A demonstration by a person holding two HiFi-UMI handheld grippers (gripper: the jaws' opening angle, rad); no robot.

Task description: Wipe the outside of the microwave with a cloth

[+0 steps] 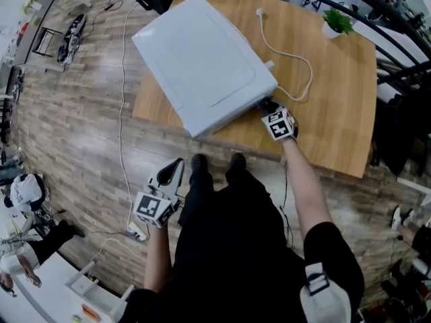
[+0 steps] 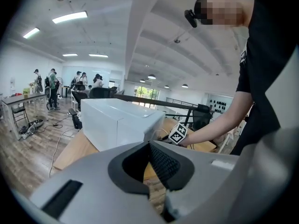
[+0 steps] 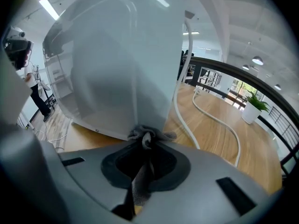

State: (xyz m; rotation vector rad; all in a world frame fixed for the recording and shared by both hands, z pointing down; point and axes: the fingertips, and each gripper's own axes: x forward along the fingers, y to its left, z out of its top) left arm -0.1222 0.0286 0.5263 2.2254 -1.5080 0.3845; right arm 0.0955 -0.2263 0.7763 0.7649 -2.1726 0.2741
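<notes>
On the tabletop (image 1: 337, 99), right tongs (image 1: 267, 105) are clamped on a grey cloth (image 3: 148, 135), pressed to the white microwave (image 1: 202, 62) side near its corner. Left tongs (image 1: 174, 170) are apart, empty, over the floor.

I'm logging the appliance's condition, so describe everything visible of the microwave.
The microwave is a white, glossy box with a shallow raised panel on its top. It sits skewed on the wooden table, close to the edge nearest the person. A white cord leaves one side and trails across the tabletop. The right gripper holds a bunched grey cloth against the casing near a lower corner.
</notes>
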